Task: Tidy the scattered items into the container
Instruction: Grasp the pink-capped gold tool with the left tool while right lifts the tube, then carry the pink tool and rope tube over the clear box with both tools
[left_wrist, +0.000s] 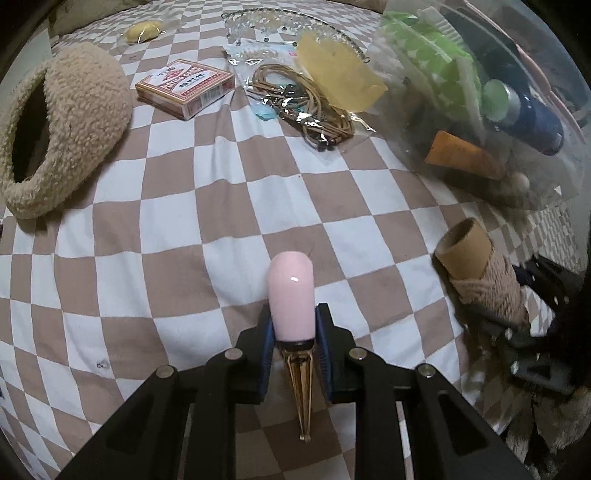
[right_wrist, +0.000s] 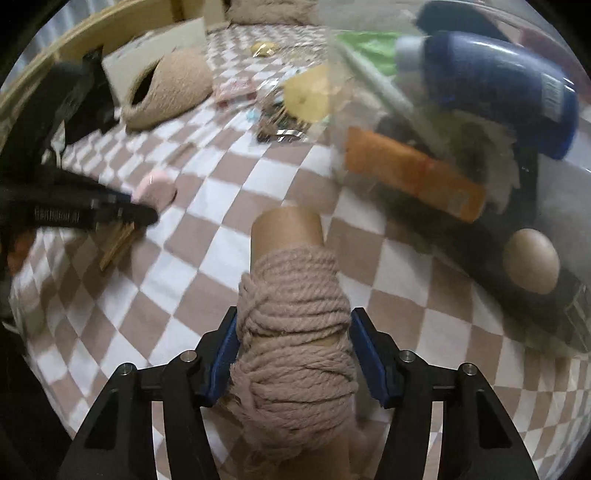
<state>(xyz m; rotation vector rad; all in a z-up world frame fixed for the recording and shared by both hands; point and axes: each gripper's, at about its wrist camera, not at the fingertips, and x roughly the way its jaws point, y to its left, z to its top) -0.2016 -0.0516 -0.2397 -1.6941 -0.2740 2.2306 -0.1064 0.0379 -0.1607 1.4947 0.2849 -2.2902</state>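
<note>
**Both hand-held grippers loaded, bin at right**

Left hand-held gripper (left_wrist: 293, 332) is pinching a pink bottle (left_wrist: 290, 295) near its gold pointed cap (left_wrist: 301, 391), jaws narrow, pads pressing on both sides. Bottle is pointing out over the checkered bed cover (left_wrist: 184, 229).

Right hand-held gripper (right_wrist: 293, 354) is carrying a yarn spool (right_wrist: 291, 325): beige yarn wound on a cardboard tube, tube end sticking out past the fingertips. Jaws are standing mid-width around the yarn; left pad is touching it, right pad is looking just clear of it, so I cannot tell how firm the grip is. In the left view the spool (left_wrist: 476, 273) is showing toward the cover's right edge, just beside the container.

Clear plastic container (left_wrist: 546, 122) is sitting at the right side of the bed. Inside it: blue bottle (right_wrist: 495, 85), orange tube (right_wrist: 410, 173), green patterned item (left_wrist: 424, 55), and an egg-shaped thing (right_wrist: 532, 260) low against the wall.

Lying loose on the cover:
- fleece slipper (left_wrist: 62, 129), left edge
- card box (left_wrist: 184, 86), far middle
- bag of cords (left_wrist: 310, 107) with a yellow piece (left_wrist: 336, 77) on top, next to the container
- small yellow item (left_wrist: 142, 31), far edge
- clear beaded piece (left_wrist: 266, 20), far edge, partly under the bag

Right view is blurring, so small items there are unreadable.
</note>
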